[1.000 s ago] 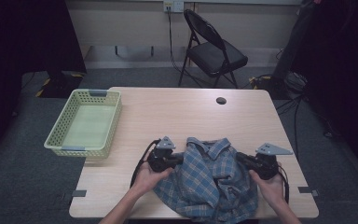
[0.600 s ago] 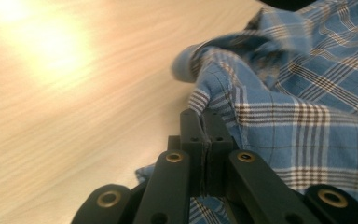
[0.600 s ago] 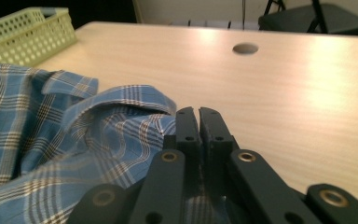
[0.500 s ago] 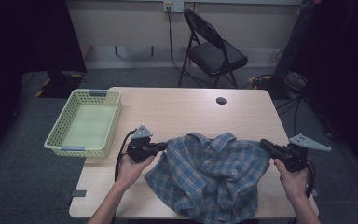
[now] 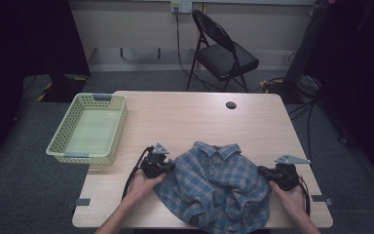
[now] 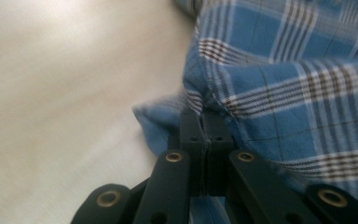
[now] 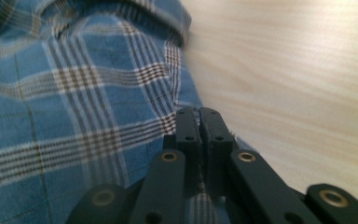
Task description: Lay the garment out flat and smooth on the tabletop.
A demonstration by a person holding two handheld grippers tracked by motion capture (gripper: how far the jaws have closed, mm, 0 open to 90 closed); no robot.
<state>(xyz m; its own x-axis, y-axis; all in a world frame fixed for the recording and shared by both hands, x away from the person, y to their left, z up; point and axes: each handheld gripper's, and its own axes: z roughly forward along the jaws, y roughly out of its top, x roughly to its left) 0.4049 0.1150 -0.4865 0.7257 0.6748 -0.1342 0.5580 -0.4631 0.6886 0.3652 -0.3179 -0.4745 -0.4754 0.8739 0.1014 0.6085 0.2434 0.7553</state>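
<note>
The plaid shirt (image 5: 214,187) lies between both claws at the tabletop's near edge, left claw (image 6: 204,133) and right claw (image 7: 200,130) each pinching an opposite side.

My black grippers (image 5: 171,165) pinch a shirt (image 5: 216,187) checked in blue with white and brown stripes. The table (image 5: 185,117) is pale wood, the basket (image 5: 88,127) light green.

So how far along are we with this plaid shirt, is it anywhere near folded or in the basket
Early on. Done: the plaid shirt lies collar up on the table, roughly spread but rumpled. In hand: the left tool and right tool are each shut on a side edge of it. Left: smoothing and folding it; the green basket holds nothing, if that's where it goes.
</note>
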